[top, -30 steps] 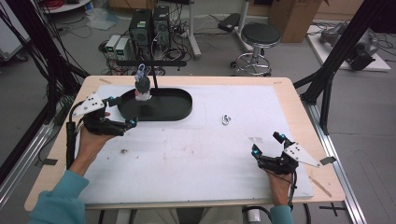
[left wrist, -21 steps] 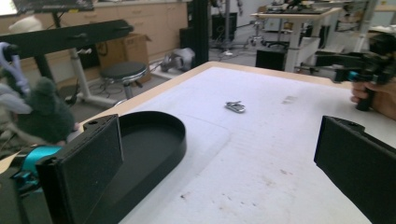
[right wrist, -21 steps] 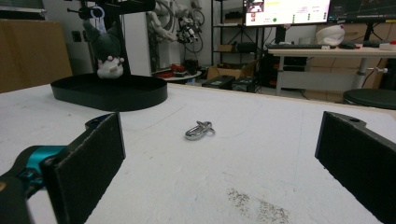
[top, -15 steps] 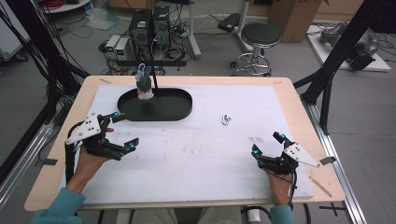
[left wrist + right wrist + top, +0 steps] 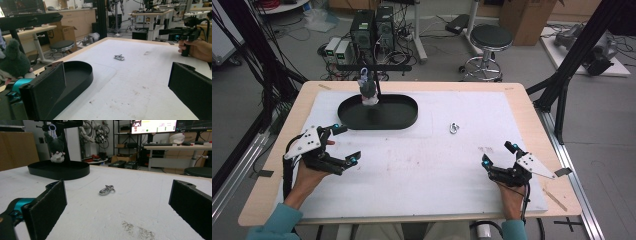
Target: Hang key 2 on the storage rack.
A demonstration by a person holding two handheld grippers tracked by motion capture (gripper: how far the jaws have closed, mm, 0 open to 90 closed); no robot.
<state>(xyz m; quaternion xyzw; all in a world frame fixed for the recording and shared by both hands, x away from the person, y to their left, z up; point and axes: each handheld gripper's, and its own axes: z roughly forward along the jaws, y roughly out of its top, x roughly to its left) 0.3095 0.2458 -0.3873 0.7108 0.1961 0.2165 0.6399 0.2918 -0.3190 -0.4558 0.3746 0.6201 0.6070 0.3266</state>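
Note:
A small silver carabiner clip [image 5: 454, 128] lies on the white mat right of centre, also seen as the clip [image 5: 119, 57] and the clip [image 5: 106, 189]. A dark plush toy [image 5: 368, 90] hangs from a stand over the black oval tray [image 5: 404, 116]; the plush [image 5: 57, 146] and tray [image 5: 75, 171] show far left in the right gripper view. My left gripper [image 5: 343, 145] is open near the table's left, below the tray, holding nothing. My right gripper [image 5: 499, 156] is open at the lower right, empty, well short of the clip.
The white mat [image 5: 422, 165] covers most of the wooden table [image 5: 532, 107]. A black stool [image 5: 492, 37], computer boxes [image 5: 372, 25] and cables stand on the floor beyond the far edge. Black frame posts [image 5: 572, 65] rise at the right.
My left gripper has drawn back from the tray, moving toward the near left part of the mat. The right gripper has stayed put.

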